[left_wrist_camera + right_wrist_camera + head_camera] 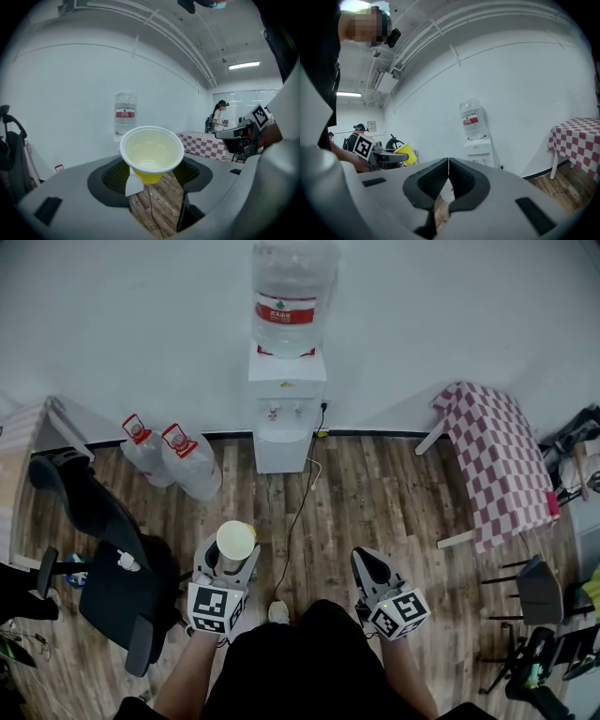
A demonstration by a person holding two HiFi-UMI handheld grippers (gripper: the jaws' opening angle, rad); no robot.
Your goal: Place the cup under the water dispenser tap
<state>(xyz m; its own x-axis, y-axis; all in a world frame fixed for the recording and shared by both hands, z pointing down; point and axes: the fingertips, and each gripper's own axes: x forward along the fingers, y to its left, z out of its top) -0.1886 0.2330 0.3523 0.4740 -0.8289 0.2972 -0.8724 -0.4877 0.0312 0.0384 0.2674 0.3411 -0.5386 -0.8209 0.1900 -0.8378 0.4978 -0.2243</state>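
My left gripper (152, 174) clamps the yellow disposable cup (151, 152), upright between its jaws, low on the wall. I judge it light and crushable, so I squeeze gently. My right gripper (448, 180) is closed and empty.

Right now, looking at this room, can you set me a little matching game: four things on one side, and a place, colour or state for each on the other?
Things:
1. cup
2. water dispenser
3. right gripper
4. tablecloth

Descriptions:
a. red and white checks
b. jaws together, nothing between them
c. carries a big clear bottle on top
d. held upright between the jaws of the left gripper

Pairs: 1-d, 2-c, 3-b, 4-a
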